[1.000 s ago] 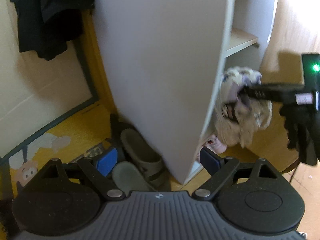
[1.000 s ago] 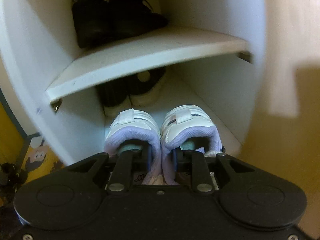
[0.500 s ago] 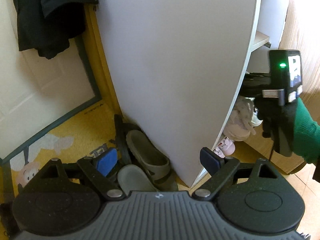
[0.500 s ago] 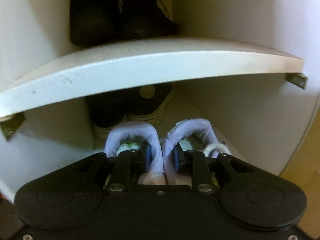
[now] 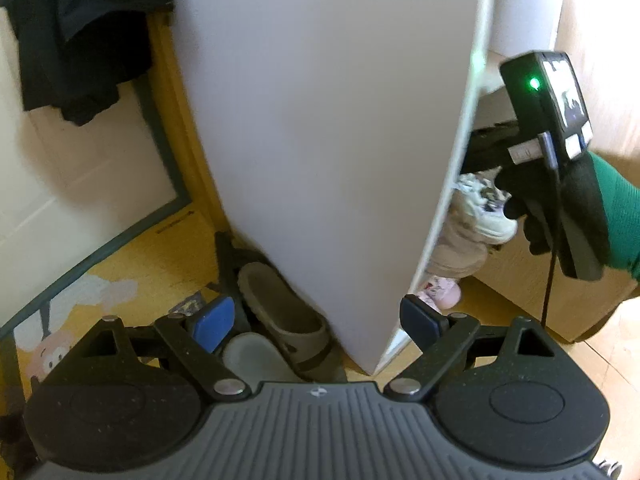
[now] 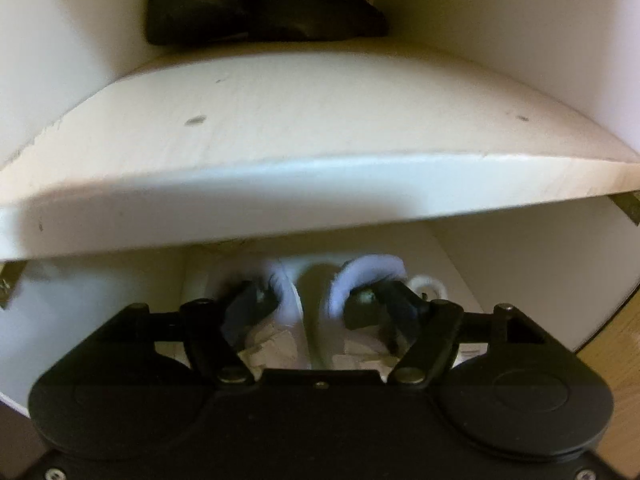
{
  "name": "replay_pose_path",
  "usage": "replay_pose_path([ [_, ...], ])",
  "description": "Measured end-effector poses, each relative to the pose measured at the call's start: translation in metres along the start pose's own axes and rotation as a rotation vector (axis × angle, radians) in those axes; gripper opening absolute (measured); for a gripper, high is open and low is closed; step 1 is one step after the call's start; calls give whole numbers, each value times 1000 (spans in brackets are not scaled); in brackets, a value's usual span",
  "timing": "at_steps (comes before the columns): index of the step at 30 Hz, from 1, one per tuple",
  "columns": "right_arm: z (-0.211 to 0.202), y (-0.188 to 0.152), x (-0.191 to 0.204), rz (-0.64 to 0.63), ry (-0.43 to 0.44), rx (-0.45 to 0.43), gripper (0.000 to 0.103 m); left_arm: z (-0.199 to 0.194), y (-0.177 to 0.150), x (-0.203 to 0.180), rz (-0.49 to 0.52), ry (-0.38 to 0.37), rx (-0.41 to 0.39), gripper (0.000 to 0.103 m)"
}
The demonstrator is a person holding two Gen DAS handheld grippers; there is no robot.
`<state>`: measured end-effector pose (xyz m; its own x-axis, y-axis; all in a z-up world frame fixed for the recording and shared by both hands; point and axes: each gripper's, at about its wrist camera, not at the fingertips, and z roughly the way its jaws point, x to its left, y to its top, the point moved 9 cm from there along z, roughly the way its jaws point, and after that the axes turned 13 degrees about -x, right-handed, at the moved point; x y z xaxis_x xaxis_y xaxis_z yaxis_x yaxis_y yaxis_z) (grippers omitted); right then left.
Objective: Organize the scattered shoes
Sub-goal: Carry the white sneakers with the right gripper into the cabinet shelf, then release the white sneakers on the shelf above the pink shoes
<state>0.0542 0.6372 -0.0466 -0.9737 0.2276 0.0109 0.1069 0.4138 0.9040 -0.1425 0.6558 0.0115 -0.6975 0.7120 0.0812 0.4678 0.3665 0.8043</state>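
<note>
Left wrist view: the left gripper (image 5: 320, 322) fills the bottom of the frame with its jaws spread wide and nothing between them. Just beyond the blue finger pads (image 5: 211, 323), at lower centre, a pair of grey-green sandals (image 5: 280, 316) lies on the yellow floor mat (image 5: 120, 264), against the foot of the white cabinet side panel (image 5: 320, 140). That panel fills the centre of the frame. At upper left, dark clothing (image 5: 76, 36) hangs in front of a pale door (image 5: 72, 184).

At centre right, past the panel's front edge, the right gripper (image 5: 480, 148) reaches into the cabinet, gripped by a hand in a black glove with a green sleeve (image 5: 612, 216). A pair of lavender-and-white sneakers (image 5: 476, 220) sits just below it.

Right wrist view: the right gripper (image 6: 312, 300) occupies the bottom of the frame with its jaws released and spread. One finger sits inside the collar of each sneaker (image 6: 372, 276). The two sneakers rest side by side, slightly apart, on the lower compartment floor. Above them, across mid-frame, runs the white shelf (image 6: 320, 152). At top centre, a pair of black shoes (image 6: 260, 4) stands on that shelf.
</note>
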Motion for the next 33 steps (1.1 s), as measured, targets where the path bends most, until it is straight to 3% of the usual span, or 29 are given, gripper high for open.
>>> replay_pose_path([
  [4, -42, -7, 0, 36, 23, -61, 73, 0, 2, -1, -12, 5, -9, 90],
  [6, -66, -16, -2, 63, 33, -104, 84, -1, 3, -3, -10, 3, -13, 90],
  [8, -87, -31, -7, 71, 29, -124, 85, -3, 2, -5, -3, 0, -14, 90],
  [16, -125, -100, -43, 147, -12, -88, 86, -11, -1, -14, 11, 0, -12, 90],
  [19, -112, -98, -39, 177, 19, -90, 86, -14, -1, -20, 23, -8, -15, 90],
  [25, -77, -85, -34, 105, 31, -124, 88, -13, -1, -18, 17, 5, -13, 90],
  [33, -40, -72, -31, 107, 11, -151, 84, -8, -2, -19, 29, 1, -6, 90],
])
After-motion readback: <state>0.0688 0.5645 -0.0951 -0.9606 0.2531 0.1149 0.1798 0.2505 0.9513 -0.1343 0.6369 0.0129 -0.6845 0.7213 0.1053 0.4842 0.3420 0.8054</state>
